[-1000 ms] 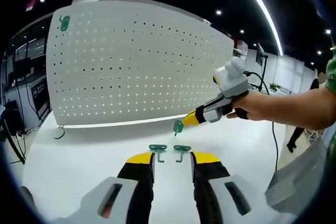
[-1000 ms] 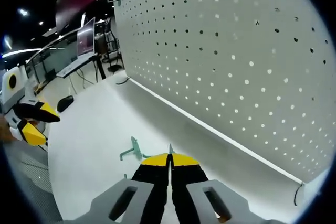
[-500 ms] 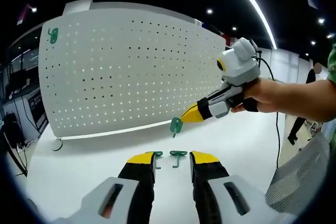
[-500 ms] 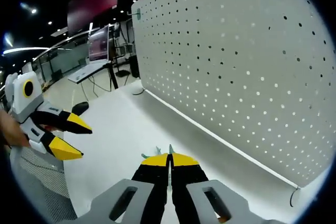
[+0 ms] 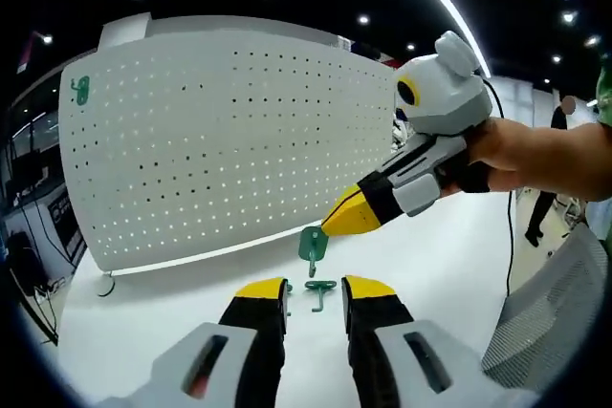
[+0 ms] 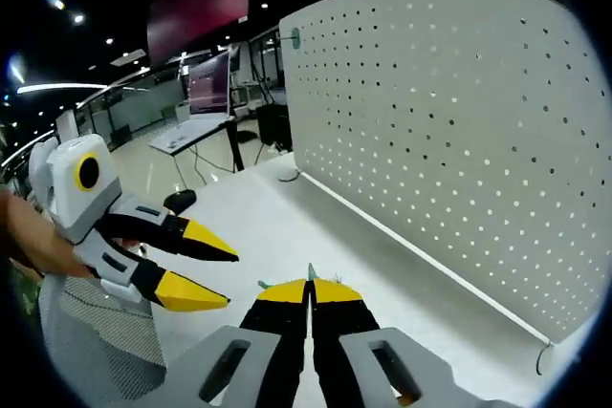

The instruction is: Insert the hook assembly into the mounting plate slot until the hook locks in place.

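Note:
A white pegboard mounting plate (image 5: 229, 140) (image 6: 459, 140) stands upright at the back of the white table (image 5: 143, 332). One green hook (image 5: 80, 90) (image 6: 295, 40) hangs in its upper corner. My right gripper (image 5: 330, 228) reaches in from the right, shut on a green hook assembly (image 5: 312, 244) held above the table, short of the plate. In the right gripper view its jaws (image 6: 309, 286) are pressed together with a green sliver (image 6: 309, 273) at the tips. Another green hook (image 5: 319, 289) lies on the table between my left gripper's (image 5: 314, 289) open jaws. The left gripper (image 6: 232, 280) also shows open there.
A grey mesh surface (image 5: 535, 322) (image 6: 91, 332) borders the table's near side. A black cable (image 5: 105, 284) lies by the plate's lower corner. Desks with a monitor (image 6: 206, 93) stand in the room behind, and a person (image 5: 564, 131) is far off at the right.
My right gripper has lifted the green hook assembly higher off the table and come closer to the left gripper. Both views have shifted with the hands; the left gripper stays open.

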